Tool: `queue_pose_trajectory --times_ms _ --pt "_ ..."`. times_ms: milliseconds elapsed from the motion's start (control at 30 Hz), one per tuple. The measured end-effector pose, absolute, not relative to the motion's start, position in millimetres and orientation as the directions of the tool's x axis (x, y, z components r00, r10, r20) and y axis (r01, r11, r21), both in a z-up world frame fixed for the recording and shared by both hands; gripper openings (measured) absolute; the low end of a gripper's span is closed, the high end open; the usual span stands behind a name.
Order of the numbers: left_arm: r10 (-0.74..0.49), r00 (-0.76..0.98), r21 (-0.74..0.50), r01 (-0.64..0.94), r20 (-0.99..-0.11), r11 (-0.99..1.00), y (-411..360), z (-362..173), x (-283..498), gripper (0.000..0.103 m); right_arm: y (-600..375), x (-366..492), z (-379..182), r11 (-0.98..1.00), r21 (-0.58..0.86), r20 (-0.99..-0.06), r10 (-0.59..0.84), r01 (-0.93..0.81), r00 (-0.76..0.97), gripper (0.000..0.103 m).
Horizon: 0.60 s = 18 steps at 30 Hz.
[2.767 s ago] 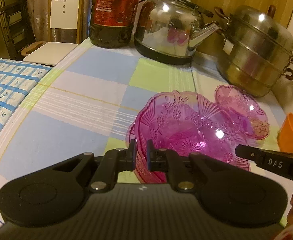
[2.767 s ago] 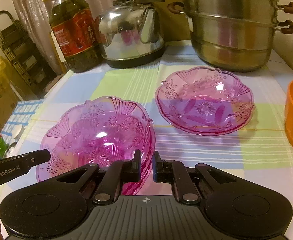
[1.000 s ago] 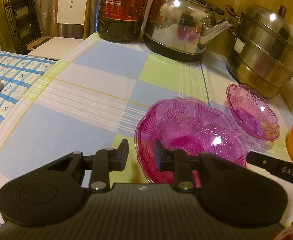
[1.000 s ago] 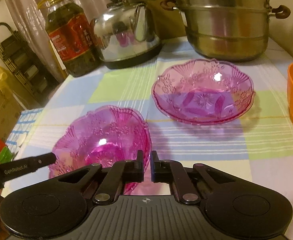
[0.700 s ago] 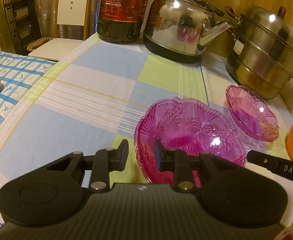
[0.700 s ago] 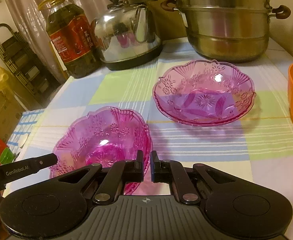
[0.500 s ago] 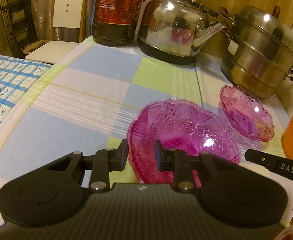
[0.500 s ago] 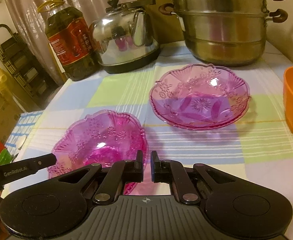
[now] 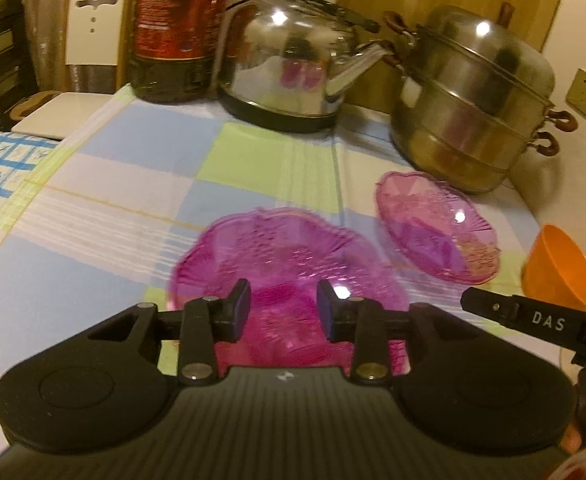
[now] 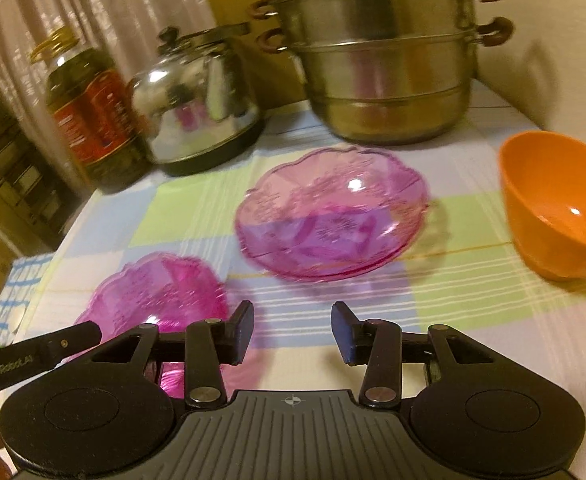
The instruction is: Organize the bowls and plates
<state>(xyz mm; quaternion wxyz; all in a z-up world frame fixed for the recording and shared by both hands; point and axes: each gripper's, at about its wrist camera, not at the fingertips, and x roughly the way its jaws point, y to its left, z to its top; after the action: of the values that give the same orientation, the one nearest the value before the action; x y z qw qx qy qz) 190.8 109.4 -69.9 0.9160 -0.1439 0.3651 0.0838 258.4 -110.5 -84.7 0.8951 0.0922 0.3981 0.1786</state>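
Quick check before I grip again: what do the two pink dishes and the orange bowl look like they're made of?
Near pink dish and far pink dish: translucent, glossy, with pressed floral relief and sharp highlights, so moulded plastic or pressed glass; the look cannot settle which. Orange bowl: opaque, smooth, evenly coloured with a soft sheen, probably plastic or melamine.

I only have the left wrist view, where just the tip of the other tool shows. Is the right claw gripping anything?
Observer: No. The right claw is opening, with nothing between its fingers.
Operator: I see only the orange bowl's outside. Is anything in it?
Observer: The orange bowl looks empty inside.
Operator: The bottle's top is cut off in my view.
Observer: The oil bottle has a yellow carrying ring at its neck.
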Motion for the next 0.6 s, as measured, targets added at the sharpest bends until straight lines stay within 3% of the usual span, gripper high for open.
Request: queue_pose_trajectory --times_ms 300,600 --pt "-0.048 0.734 -0.240 -0.159 -0.678 0.958 83.0 -62.3 231.1 0.051 -135.8 275.1 -76.6 0.943 0.290 -0.676 0.321 -0.162 0.663 0.043" --pt "-0.098 0.735 -0.227 -0.078 -0.671 0.971 72.9 -61.7 293.5 0.057 -156.3 306.9 -76.3 0.954 0.280 -0.675 0.277 -0.110 0.684 0.045"
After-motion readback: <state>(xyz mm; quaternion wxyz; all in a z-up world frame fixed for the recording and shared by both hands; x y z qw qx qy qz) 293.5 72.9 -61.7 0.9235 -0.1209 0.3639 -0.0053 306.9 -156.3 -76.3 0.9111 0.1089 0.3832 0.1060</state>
